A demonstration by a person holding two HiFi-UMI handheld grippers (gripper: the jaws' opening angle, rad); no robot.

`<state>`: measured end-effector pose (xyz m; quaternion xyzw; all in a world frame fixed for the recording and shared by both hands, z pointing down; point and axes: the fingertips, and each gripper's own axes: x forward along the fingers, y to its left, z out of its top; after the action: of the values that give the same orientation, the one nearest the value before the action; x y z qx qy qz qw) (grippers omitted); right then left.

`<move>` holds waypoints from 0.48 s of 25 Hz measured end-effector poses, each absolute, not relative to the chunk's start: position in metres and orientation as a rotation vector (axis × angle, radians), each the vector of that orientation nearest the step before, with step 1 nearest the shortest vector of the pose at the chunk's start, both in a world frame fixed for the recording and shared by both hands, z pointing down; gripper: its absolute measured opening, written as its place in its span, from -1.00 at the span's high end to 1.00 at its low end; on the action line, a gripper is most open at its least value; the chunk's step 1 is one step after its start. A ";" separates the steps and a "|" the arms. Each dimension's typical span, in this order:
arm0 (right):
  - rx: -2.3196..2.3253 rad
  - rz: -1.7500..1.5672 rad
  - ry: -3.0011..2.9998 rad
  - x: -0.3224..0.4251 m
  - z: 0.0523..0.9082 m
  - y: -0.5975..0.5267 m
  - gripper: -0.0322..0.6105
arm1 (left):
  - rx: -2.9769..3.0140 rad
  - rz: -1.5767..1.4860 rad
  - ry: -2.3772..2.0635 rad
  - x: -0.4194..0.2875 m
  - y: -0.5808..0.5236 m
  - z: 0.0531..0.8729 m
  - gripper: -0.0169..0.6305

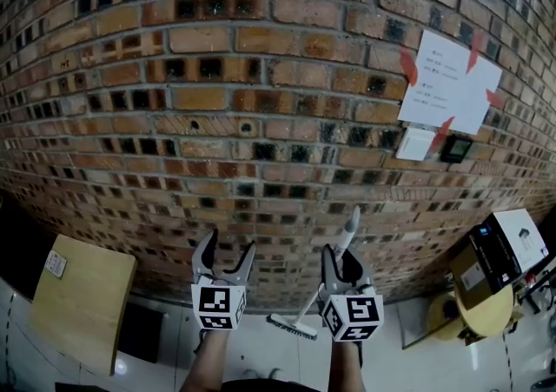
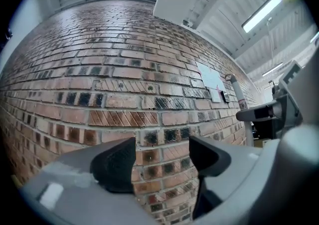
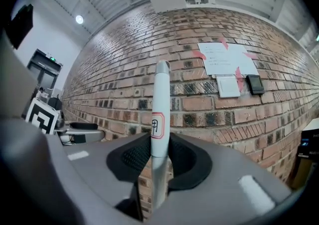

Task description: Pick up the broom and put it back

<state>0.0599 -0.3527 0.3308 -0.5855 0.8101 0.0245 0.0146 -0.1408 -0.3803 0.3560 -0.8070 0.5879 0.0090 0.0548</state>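
Observation:
The broom has a white handle [image 1: 350,227] and a flat brush head [image 1: 293,327] that hangs just above the pale floor. My right gripper [image 1: 342,260] is shut on the handle near its top, and the handle leans up to the right in front of the brick wall. In the right gripper view the handle [image 3: 160,94] stands upright, pinched between the dark pads [image 3: 130,156]. My left gripper [image 1: 228,248] is level beside it on the left, open and empty. The left gripper view shows its jaws apart [image 2: 162,161] with only bricks between them, and the broom handle [image 2: 238,95] off to the right.
A brick wall [image 1: 217,86] fills the view ahead. It carries a taped paper sheet [image 1: 447,82], a white switch plate [image 1: 414,143] and a small black device [image 1: 455,149]. A wooden board [image 1: 82,299] stands at the left. Boxes [image 1: 499,255] and a yellow stool [image 1: 482,316] stand at the right.

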 end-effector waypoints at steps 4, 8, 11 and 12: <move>-1.772 0.077 2.539 0.051 0.326 -0.349 0.58 | -2.445 0.025 1.784 -0.145 -0.377 0.354 -0.09; -1.733 0.083 2.556 0.039 0.324 -0.345 0.58 | -2.440 0.023 1.787 -0.150 -0.373 0.353 -0.09; -1.716 0.080 2.565 0.034 0.325 -0.344 0.58 | -2.438 0.021 1.790 -0.152 -0.370 0.353 -0.09; -1.714 0.076 2.568 0.033 0.325 -0.344 0.58 | -2.438 0.019 1.792 -0.153 -0.370 0.354 -0.10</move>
<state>0.0331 -0.3440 0.3253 -0.5548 0.8312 0.0247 0.0268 -0.1525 -0.3697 0.3538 -0.8045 0.5912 0.0064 0.0577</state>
